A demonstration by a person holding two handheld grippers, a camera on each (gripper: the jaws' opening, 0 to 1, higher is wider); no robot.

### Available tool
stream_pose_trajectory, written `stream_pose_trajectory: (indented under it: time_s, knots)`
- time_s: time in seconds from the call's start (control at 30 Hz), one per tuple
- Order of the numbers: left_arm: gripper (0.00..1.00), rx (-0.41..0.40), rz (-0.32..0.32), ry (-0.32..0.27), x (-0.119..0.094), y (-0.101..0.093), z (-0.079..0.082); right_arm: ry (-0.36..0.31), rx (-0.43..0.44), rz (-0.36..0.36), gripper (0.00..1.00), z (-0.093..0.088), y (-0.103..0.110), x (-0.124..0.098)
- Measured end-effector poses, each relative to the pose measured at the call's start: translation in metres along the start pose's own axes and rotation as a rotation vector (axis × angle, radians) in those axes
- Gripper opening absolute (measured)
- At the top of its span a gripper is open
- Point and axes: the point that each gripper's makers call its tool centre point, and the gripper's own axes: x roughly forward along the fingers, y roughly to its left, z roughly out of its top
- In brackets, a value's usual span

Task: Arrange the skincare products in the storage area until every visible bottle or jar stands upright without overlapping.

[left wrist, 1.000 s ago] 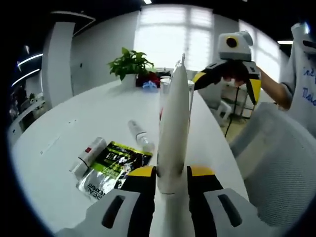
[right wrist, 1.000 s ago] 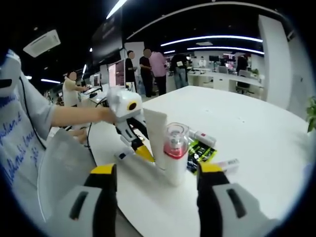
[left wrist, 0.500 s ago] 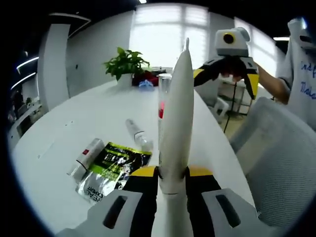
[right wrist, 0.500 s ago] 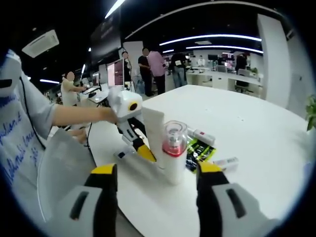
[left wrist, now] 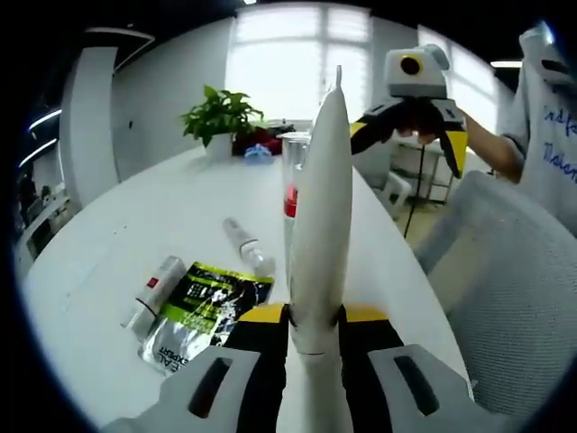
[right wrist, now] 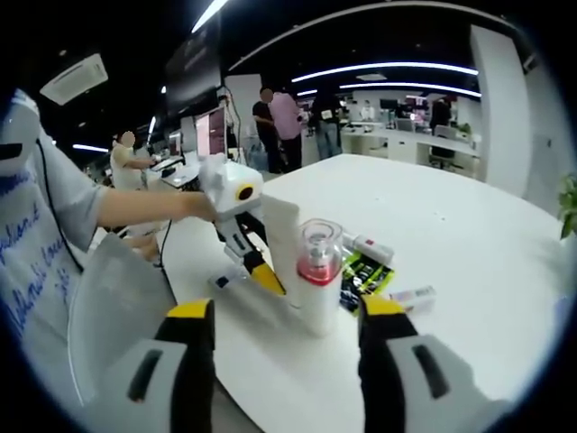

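— While clamping the white tube [left wrist: 317, 225] near its base, with the left gripper [left wrist: 313, 316] shut on both flanks, and judging the step as standing it up: easing it straight down onto the table [left wrist: 117, 234] just beside the clear bottle [left wrist: 290, 194], crimped end pointing up, holding it plumb, not leaning into the bottle.

— Touching the bottle already?

— Hard telling. Sitting very close in the right gripper view, tube [right wrist: 281, 239] just behind the clear bottle [right wrist: 317, 271]. Whether resting on the table or hanging just above, also not telling from here. Worth pressing the cap flat before letting go, then opening slowly and backing out away from the bottle, not across it.

— And the right gripper [right wrist: 287, 316]?

— Waiting with jaws spread wide and gripping nothing, on the far side of the bottle from the tube; ready for steadying the bottle, probably.

— Anything crowding the spot?

— Going by size: a mesh chair [left wrist: 505, 298] standing off the table edge, well apart from the bottle. Then a green and black sachet [left wrist: 203, 307] lying flat near the bottle, a small white tube [left wrist: 155, 290] lying on its side touching the sachet's far edge, and a slim vial [left wrist: 245, 245] lying between sachet and bottle. Those two lying pieces likely needing righting next; the vial risking a knock while withdrawing.
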Motion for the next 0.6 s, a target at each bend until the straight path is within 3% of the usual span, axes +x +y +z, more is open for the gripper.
stream_pose_trajectory:
  time_s: [0.3,0.6]
  knots:
    - [0.2,0.02,0.006,-0.009,0.0,0.0,0.003,-0.001,0.001,0.0,0.66,0.0,0.001,0.0]
    - [0.25,0.006,0.066,-0.031,-0.02,-0.002,0.014,0.0,0.0,-0.003,0.68,0.001,0.001,0.001]
